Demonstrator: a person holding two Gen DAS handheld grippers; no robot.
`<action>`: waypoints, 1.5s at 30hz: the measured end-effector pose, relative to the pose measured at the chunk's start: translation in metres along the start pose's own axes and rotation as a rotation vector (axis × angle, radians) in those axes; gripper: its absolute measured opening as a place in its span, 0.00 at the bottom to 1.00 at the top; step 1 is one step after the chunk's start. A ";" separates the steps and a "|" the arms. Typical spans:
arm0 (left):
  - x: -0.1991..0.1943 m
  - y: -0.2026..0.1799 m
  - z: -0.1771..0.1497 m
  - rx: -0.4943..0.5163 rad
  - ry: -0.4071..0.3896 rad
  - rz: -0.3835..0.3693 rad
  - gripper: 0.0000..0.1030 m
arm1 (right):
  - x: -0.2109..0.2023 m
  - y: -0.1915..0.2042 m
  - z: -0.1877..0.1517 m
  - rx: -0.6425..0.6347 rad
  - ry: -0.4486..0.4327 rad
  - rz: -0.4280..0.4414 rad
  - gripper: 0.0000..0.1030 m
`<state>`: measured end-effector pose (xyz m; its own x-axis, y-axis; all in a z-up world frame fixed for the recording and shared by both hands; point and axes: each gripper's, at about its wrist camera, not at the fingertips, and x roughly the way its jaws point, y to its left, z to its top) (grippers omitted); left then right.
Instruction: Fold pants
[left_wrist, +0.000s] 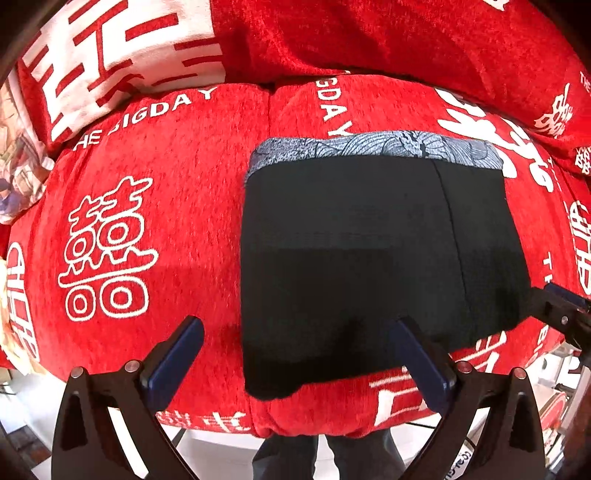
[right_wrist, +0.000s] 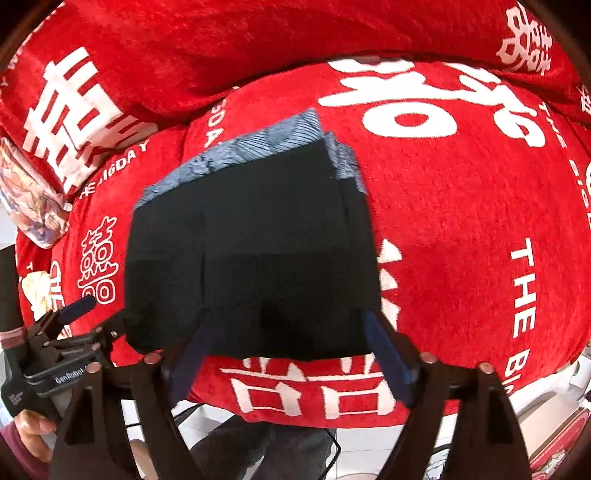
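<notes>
One broad red plush sofa cover printed with white double-happiness characters and "THE BIGDAY" lettering (left_wrist: 177, 206) fills both wrist views, with a matching red back cushion (left_wrist: 369, 33) along the 12 o'clock edge. On the seat lie the black fabric pants with a grey-blue patterned waistband (left_wrist: 351, 258), folded into a compact rectangle; the waistband runs along the rectangle's 12 o'clock side, and a seam runs down its 3 o'clock portion. In the right wrist view the same bundle (right_wrist: 255, 258) sits at centre, stacked layers showing at its 2 o'clock corner. The left gripper (left_wrist: 299, 354) is spread wide, one blue-padded finger over bare cover at 7 o'clock, the other over the pants' near edge, pinching nothing. The right gripper (right_wrist: 291, 347) is likewise spread, its fingers over the bundle's 6 o'clock edge, holding nothing. A pale floral-print cushion (right_wrist: 33, 199) sits at 9 o'clock.
</notes>
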<state>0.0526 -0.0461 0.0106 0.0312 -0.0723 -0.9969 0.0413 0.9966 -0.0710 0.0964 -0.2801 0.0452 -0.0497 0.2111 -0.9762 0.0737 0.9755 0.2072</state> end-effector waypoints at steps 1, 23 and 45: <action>-0.001 0.000 -0.002 0.005 0.000 0.000 1.00 | -0.001 0.003 -0.001 -0.008 -0.008 -0.009 0.85; -0.018 -0.007 -0.021 0.014 -0.019 0.035 1.00 | -0.008 0.016 -0.027 -0.006 -0.006 -0.130 0.86; -0.013 -0.018 -0.014 0.015 -0.043 0.092 1.00 | -0.008 0.014 -0.020 0.001 -0.011 -0.235 0.87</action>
<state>0.0374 -0.0622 0.0247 0.0780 0.0179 -0.9968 0.0511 0.9985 0.0219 0.0784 -0.2667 0.0569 -0.0548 -0.0224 -0.9982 0.0619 0.9977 -0.0258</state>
